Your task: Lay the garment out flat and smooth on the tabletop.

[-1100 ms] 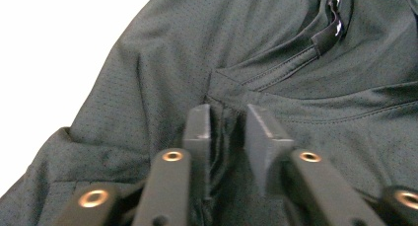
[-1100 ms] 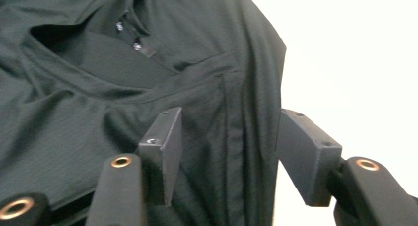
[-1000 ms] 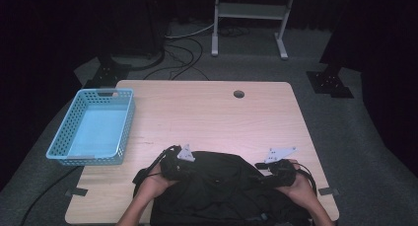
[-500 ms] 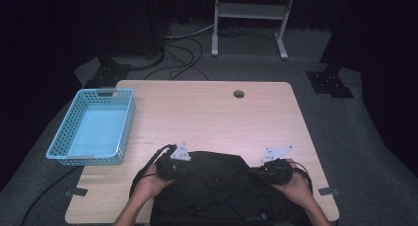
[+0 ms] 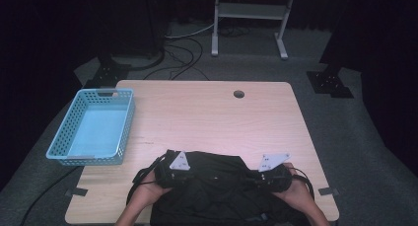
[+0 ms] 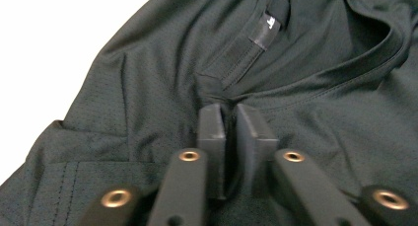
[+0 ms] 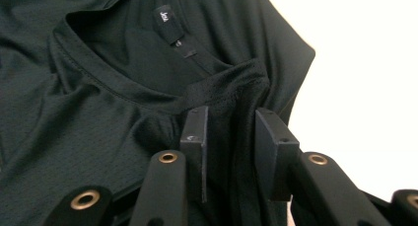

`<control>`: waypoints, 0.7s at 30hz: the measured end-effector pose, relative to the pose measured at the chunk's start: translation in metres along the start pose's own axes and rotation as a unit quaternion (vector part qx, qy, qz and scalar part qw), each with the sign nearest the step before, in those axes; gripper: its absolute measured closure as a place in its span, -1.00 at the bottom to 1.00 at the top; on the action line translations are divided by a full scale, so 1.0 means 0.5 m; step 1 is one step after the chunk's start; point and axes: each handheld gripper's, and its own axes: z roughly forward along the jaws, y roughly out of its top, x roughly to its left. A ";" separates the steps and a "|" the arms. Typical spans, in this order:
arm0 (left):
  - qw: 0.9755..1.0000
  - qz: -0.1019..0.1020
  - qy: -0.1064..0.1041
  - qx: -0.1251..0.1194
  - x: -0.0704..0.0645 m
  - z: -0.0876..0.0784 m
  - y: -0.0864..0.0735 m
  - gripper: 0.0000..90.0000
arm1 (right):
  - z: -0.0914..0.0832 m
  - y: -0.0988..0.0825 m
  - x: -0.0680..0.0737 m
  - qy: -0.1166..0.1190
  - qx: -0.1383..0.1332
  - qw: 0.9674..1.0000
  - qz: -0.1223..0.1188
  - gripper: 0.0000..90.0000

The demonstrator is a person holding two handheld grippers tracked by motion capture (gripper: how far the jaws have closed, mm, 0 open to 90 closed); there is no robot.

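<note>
Scene: I am working two hand-held grippers at the near edge of a wooden table (image 5: pixel 207 112), where a black shirt (image 5: pixel 217 186) lies bunched, partly hanging off the near edge.
Shirt: its collar, with a small neck label (image 6: pixel 268 24), faces up between my two hands.
Left gripper (image 6: pixel 230 118): jaws nearly together, pinching a thin fold of the shirt at the collar seam; they have just been easing apart a little, cloth between them.
Right gripper (image 7: pixel 231 132): jaws standing a little apart with a thick fold of the collar edge bunched between them; they have just been opening, and I cannot tell whether the pads press on the cloth.
Basket: a light blue basket (image 5: pixel 74 132) sits at the table's left edge, well apart from the shirt.
</note>
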 end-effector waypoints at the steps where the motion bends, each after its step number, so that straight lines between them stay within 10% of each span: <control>1: 1.000 -0.001 -0.001 0.002 0.001 0.002 0.000 0.71 | -0.001 0.001 -0.002 0.002 -0.002 1.000 0.004 0.52; 14: 1.000 -0.009 0.007 0.003 0.011 0.018 0.002 0.87 | 0.013 0.022 -0.018 -0.015 0.004 1.000 0.003 0.53; 21: 1.000 -0.012 0.011 0.001 0.012 0.013 -0.002 0.87 | 0.022 0.031 -0.008 0.002 0.026 1.000 -0.009 0.96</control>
